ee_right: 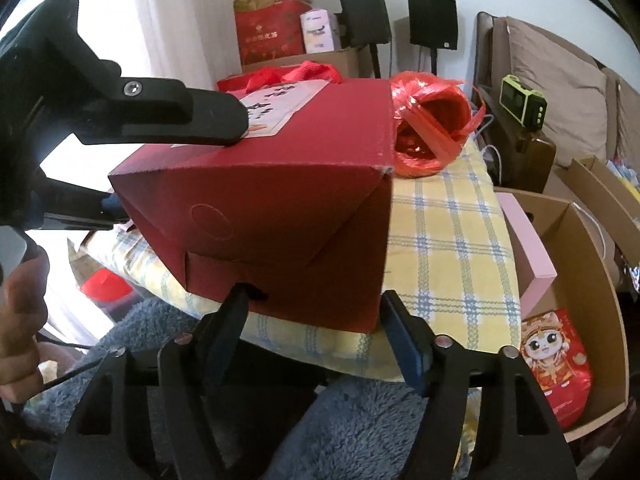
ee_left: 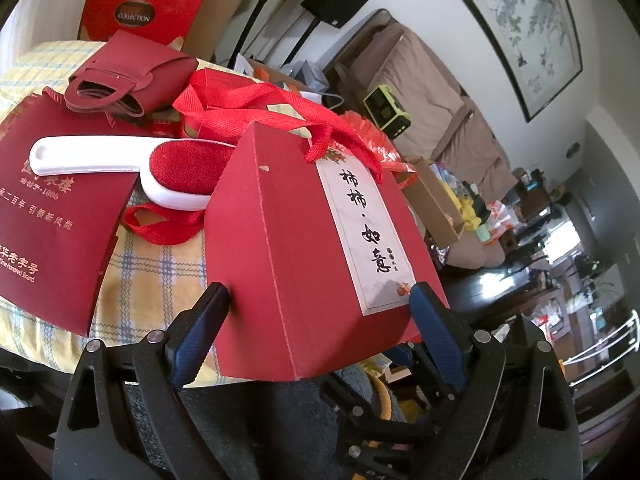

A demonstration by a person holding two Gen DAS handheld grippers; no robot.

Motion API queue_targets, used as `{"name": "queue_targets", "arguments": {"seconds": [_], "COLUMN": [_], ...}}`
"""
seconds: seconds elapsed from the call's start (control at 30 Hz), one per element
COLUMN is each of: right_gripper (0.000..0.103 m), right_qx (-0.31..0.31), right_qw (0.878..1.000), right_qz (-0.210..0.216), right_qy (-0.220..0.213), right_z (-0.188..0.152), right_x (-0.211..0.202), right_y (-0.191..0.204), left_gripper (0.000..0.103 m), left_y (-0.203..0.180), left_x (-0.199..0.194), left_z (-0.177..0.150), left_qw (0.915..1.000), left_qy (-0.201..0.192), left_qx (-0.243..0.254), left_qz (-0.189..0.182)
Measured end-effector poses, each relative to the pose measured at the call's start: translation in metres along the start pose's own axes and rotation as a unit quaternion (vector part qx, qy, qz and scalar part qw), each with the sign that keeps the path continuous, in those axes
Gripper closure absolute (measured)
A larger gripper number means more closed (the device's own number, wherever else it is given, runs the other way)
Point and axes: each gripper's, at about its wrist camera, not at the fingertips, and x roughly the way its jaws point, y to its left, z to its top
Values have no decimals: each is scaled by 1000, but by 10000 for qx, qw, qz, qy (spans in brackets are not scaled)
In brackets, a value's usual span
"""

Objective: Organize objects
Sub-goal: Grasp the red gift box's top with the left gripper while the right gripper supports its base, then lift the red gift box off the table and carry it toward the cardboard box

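Clearly, the left gripper point(ee_left: 320, 300) is pinching the red gift box point(ee_left: 304, 248): in the left wrist view its two blue pads press on the two opposite sides of the box near the bottom edge, low in the middle of the frame. The right gripper point(ee_right: 316, 312) stands at the lower middle of the right wrist view with its jaws spread around the near bottom part of the same box point(ee_right: 280, 208); whether the pads already touch the cardboard I cannot tell. In this view the left gripper point(ee_right: 172, 168) comes in from the left edge, one finger over the white label and one under the box.

The box is tilted, and its far part seems to rest on the yellow checked cloth point(ee_right: 448, 224) of the bench. It carries red ribbon handles point(ee_left: 256, 108) on top. Behind it in the right wrist view lies a roll of red string point(ee_right: 432, 128). In the left half of the left wrist view lie a white lint brush point(ee_left: 132, 168), a flat dark red paper bag point(ee_left: 52, 216) and a small red leather pouch point(ee_left: 120, 72).

I judge that the step in hand is moving this box to its place. The next move calls for a steady, level carry, because the cardboard is light and may bend under the pinch.
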Motion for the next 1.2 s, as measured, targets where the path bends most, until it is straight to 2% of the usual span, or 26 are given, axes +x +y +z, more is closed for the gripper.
{"name": "queue_targets", "arguments": {"seconds": [0.03, 0.27, 0.47, 0.7, 1.0, 1.2], "right_gripper": [41, 42, 44, 44, 44, 44], "right_qx": [52, 92, -61, -131, -277, -201], "right_qw": [10000, 9999, 9989, 9966, 9934, 9926], "right_qz": [-15, -32, -422, -683, -936, -1022], "right_qy": [-24, -44, -184, -431, -596, -619], "right_z": [0, -1, -1, 2, 9, 9], "right_x": [-1, -3, -10, -24, -43, -48], "right_y": [-2, 0, 7, 6, 7, -1], "left_gripper": [12, 12, 17, 20, 21, 21], "left_y": [0, -5, -22, -40, -54, -64], "left_x": [0, -1, -6, -15, -23, -18], "left_z": [-1, -3, -6, -5, 4, 9], "left_qw": [10000, 9999, 9983, 9961, 9950, 9942], "left_qy": [-2, -58, -159, -296, -467, -407], "left_qx": [3, 140, 520, 822, 885, 992], "left_qz": [3, 81, 224, 141, -22, -35]}}
